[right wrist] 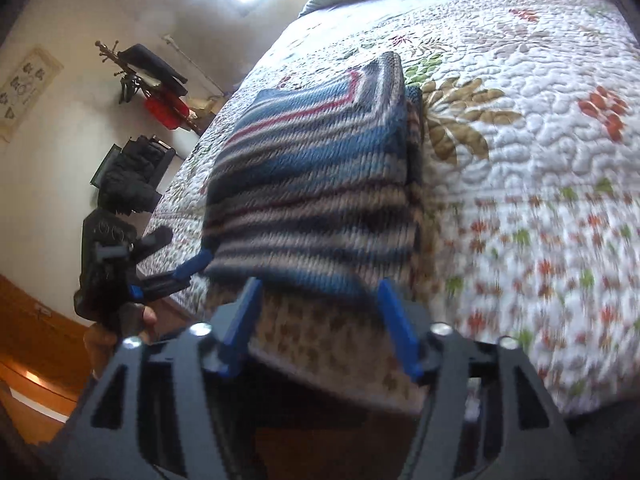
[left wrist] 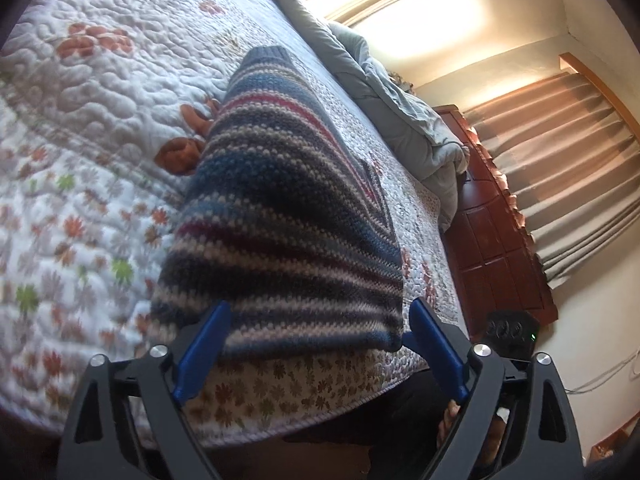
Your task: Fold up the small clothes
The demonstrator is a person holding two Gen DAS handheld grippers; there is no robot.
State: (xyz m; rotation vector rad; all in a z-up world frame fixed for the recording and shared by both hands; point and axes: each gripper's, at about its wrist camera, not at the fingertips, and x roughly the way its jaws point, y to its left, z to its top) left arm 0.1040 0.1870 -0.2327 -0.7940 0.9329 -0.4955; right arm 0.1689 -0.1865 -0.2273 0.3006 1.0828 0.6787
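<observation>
A striped knitted sweater (left wrist: 288, 208) (right wrist: 320, 168) in blue, grey, cream and red lies folded on the floral quilt, near the bed's front edge. My left gripper (left wrist: 320, 306) is open, and its blue fingertips (left wrist: 222, 312) flank the sweater's near hem without pressing on it. My right gripper (right wrist: 320, 283) is open too, with its tips at either side of the near hem. In the right wrist view the left gripper (right wrist: 180, 250) shows at the sweater's left corner, held by a hand (right wrist: 120, 320).
The quilt (left wrist: 80, 120) (right wrist: 520, 160) covers the bed, and a grey duvet (left wrist: 380, 92) is bunched at its far end. A dark wooden cabinet (left wrist: 500, 240) and curtains (left wrist: 560, 160) stand beside it. A coat rack with bags (right wrist: 160, 92) and a dark chair (right wrist: 132, 168) line the wall.
</observation>
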